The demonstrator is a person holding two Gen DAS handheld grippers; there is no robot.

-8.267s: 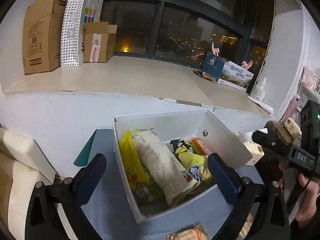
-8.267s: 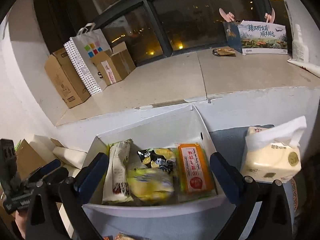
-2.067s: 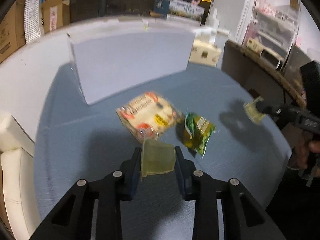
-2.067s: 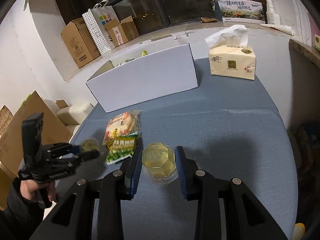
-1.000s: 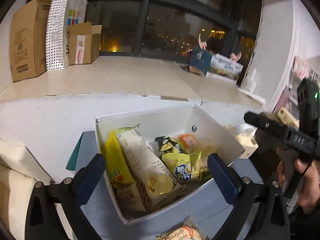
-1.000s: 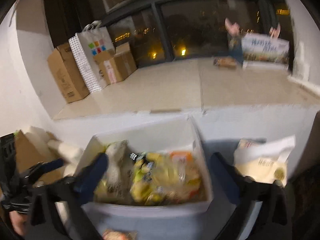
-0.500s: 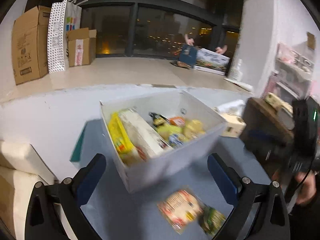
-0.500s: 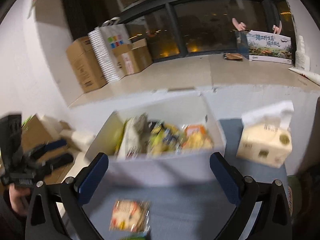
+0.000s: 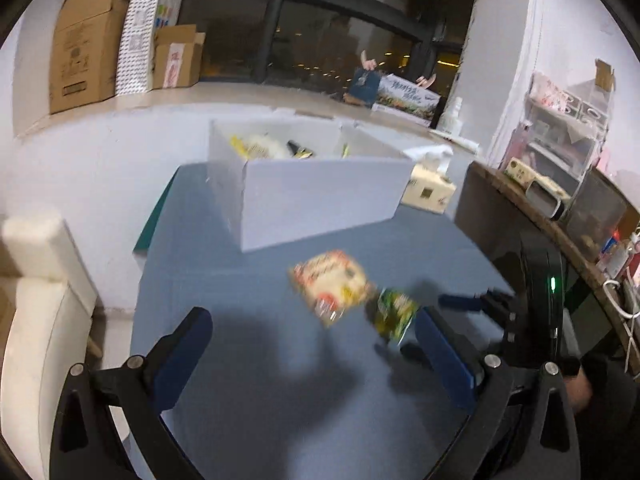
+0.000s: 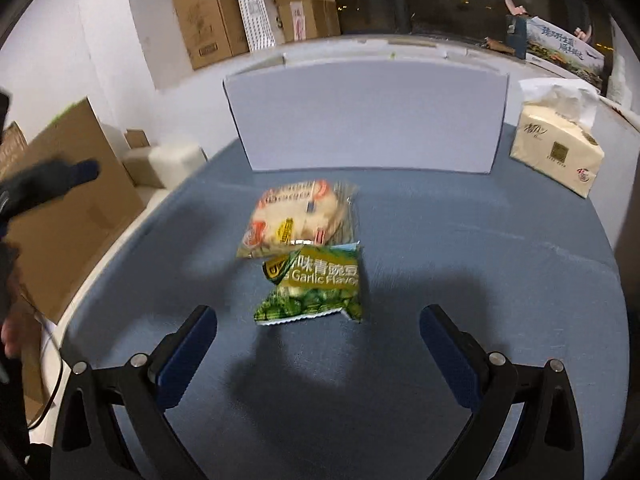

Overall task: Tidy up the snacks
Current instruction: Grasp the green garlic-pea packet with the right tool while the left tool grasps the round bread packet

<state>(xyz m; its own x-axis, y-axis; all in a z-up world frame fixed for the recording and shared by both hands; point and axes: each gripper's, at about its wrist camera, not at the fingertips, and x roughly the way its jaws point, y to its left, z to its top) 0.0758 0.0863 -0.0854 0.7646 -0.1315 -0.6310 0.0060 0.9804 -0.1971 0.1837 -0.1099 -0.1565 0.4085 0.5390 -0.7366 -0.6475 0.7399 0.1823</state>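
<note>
Right wrist view: the right gripper (image 10: 318, 344) fills the bottom of the frame, its blue-padded fingers (image 10: 188, 354) spread wide with nothing between them. Centre of frame, on the blue-grey tabletop (image 10: 500, 280), lies a green foil packet of garlic-flavour peas (image 10: 314, 286); its top edge touches or just overlaps a clear-wrapped pale bread snack with red and yellow print (image 10: 298, 218) directly above it. Behind both, upper centre, stands a white rectangular cardboard box (image 10: 368, 118) — only its plain front wall shows here. Upper right, a cream tissue pack with a white tissue pulled up (image 10: 558, 148) sits beside the box. At left edge, blurred, the left gripper (image 10: 52, 182) hangs off the table side.

Left wrist view: the left gripper (image 9: 316, 354) is likewise wide apart and empty, low in frame above bare tabletop (image 9: 260, 380). Bread snack (image 9: 330, 282) and green pea packet (image 9: 394, 312) sit centre-right, motion-blurred. The white box (image 9: 320, 196), upper centre, shows several snack packs inside — yellow and dark wrappers, details unreadable. The right gripper (image 9: 476, 304) shows at the right edge, by the green packet; its spread cannot be told from here.
</note>
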